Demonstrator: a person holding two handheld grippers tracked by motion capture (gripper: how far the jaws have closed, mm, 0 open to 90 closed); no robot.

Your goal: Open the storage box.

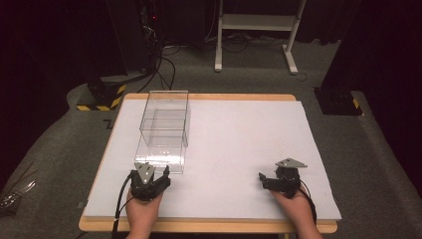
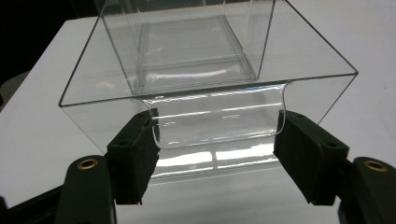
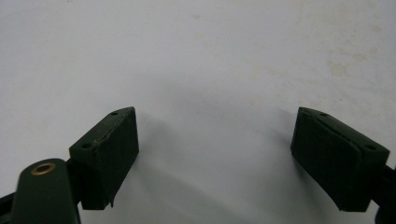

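Observation:
A clear plastic box (image 1: pixel 164 127) with no lid stands on the left half of the white table top (image 1: pixel 239 134); a smaller clear box seems to sit inside it. In the left gripper view the box (image 2: pixel 205 70) has a rounded notch in its near wall. My left gripper (image 1: pixel 151 172) (image 2: pixel 215 135) is open right at that wall, one jaw on each side of the notch; I cannot tell if the pads touch it. My right gripper (image 1: pixel 262 180) (image 3: pixel 215 135) rests open low over the bare table (image 3: pixel 196 56) at the front right, pointing left, with nothing between its jaws.
The white top lies on a wooden board whose edge (image 1: pixel 209 226) shows at the front. Beyond the table are white desk legs (image 1: pixel 254 30), a yellow-and-black striped base (image 1: pixel 102 94) and cables (image 1: pixel 166 64) on grey carpet.

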